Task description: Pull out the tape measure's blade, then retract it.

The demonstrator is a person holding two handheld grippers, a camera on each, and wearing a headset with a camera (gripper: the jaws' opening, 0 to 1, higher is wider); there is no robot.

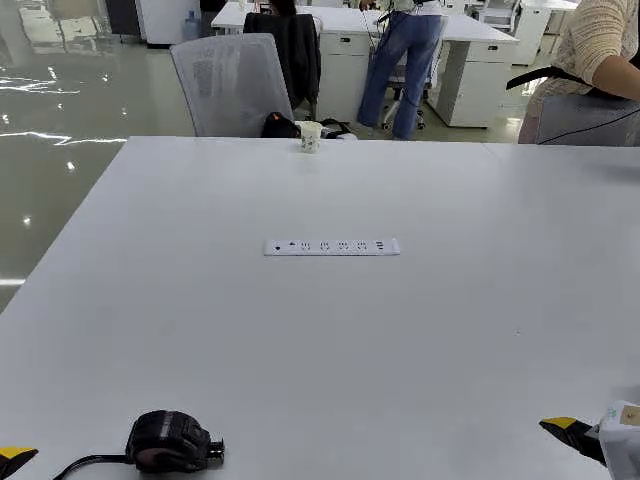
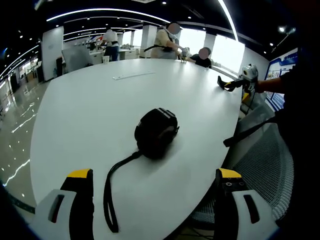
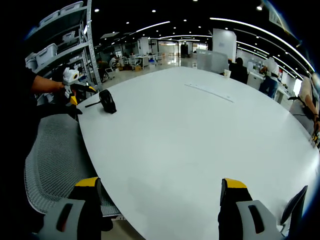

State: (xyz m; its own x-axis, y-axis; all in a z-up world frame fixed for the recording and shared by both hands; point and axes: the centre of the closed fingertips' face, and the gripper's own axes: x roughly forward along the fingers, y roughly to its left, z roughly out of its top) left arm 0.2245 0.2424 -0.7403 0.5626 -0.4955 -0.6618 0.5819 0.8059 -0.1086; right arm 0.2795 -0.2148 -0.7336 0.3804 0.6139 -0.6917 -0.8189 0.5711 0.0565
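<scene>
Tape measure (image 2: 156, 131): black, on white table (image 1: 400, 350) near front edge, left side; strap trails off toward that edge (blade tucked in).
Left gripper (image 2: 154, 175): jaws spread wide, tape measure just ahead of them, touching neither jaw.
Right gripper (image 3: 161, 183): jaws likewise wide apart, holding nothing, at table's near edge, well apart from tape measure.
Power strip (image 1: 331, 246) mid-table. Paper cup (image 1: 310, 136) at far edge, grey chair (image 1: 232, 85) behind it.
</scene>
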